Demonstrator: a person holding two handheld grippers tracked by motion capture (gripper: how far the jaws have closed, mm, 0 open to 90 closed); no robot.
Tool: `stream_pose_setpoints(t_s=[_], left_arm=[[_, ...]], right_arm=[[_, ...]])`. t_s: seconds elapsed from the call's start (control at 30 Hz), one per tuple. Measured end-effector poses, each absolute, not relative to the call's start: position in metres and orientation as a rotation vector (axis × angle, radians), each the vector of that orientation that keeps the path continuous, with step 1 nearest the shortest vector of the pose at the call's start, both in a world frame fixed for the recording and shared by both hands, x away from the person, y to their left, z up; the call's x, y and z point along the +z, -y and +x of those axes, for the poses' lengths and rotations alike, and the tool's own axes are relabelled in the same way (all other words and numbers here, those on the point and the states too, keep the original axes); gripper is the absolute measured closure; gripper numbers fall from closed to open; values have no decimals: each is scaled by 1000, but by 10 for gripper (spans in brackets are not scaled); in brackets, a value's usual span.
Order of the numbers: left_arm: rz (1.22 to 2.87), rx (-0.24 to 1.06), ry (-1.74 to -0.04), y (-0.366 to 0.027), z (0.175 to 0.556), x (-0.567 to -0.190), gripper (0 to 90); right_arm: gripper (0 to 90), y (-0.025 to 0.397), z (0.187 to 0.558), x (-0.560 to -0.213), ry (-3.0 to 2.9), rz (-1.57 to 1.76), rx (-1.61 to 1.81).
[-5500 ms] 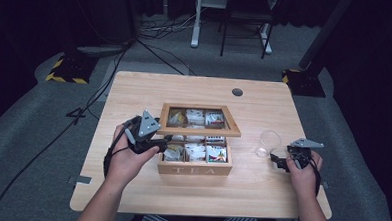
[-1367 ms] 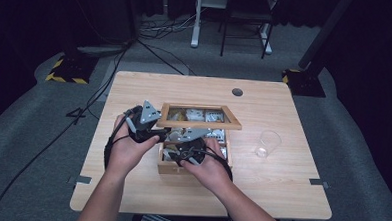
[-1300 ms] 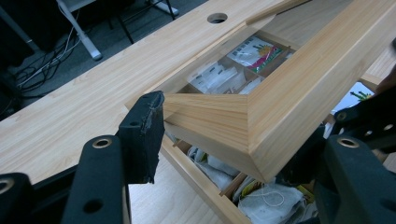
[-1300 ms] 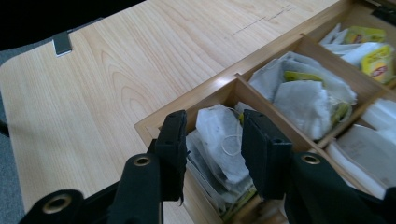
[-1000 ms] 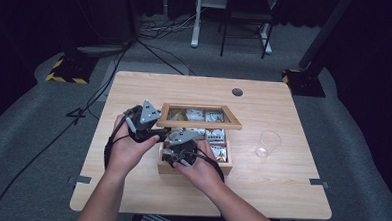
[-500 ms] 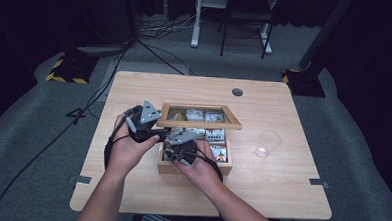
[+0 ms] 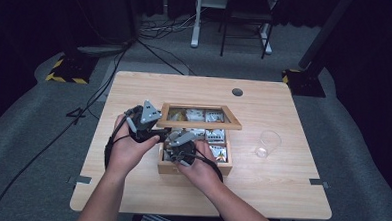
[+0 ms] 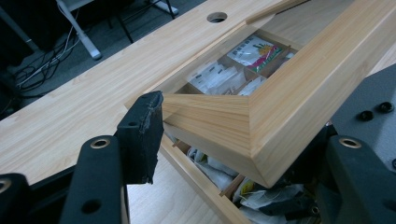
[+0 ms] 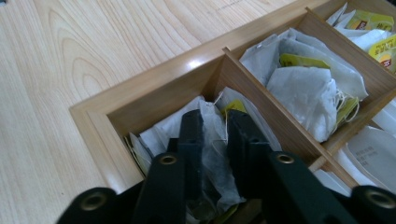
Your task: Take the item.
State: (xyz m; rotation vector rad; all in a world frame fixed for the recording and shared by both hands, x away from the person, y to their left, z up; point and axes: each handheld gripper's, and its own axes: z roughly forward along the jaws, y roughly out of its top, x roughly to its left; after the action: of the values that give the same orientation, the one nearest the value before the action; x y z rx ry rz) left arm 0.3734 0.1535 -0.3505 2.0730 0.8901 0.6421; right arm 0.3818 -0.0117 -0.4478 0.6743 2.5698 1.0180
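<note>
Teabag (image 9: 212, 140) in box (image 9: 100, 119) corner compartment

Each gripper has two black jaws with brass-ringed screw holes just behind their pads. The left gripper (image 7: 150, 130) and right gripper (image 7: 175, 145) carry grey three-cornered plates above the jaws. Black cables trail behind them.

Pale wooden rectangular table (image 7: 145, 193) with rounded corners, light grain, standing on grey carpeted floor (image 7: 27, 148); a small round dark cable hole (image 7: 237, 92) sits in the top toward the far edge, right of centre. Directly on the table: a light wooden compartmented tea box (image 7: 194, 168) at about the middle, slightly toward the near edge, its glazed wooden-framed lid (image 7: 198, 117) raised over the far half. To the right of the box, apart from it, a small clear drinking glass (image 7: 268, 143) stands on the bare wood.
</note>
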Motion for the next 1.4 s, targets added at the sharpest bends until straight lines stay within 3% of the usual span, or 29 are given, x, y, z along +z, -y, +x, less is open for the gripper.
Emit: stream_pose_setpoints(t_s=[0.2,1.4], left_arm=[[2074,640,-888,-154,374,-351,406],[2071,635,-894,-153,375,-352,402]], right_arm=[[895,13,383,-446,-2587,655,989],[900,48,356,-389,-2427,627,1244]])
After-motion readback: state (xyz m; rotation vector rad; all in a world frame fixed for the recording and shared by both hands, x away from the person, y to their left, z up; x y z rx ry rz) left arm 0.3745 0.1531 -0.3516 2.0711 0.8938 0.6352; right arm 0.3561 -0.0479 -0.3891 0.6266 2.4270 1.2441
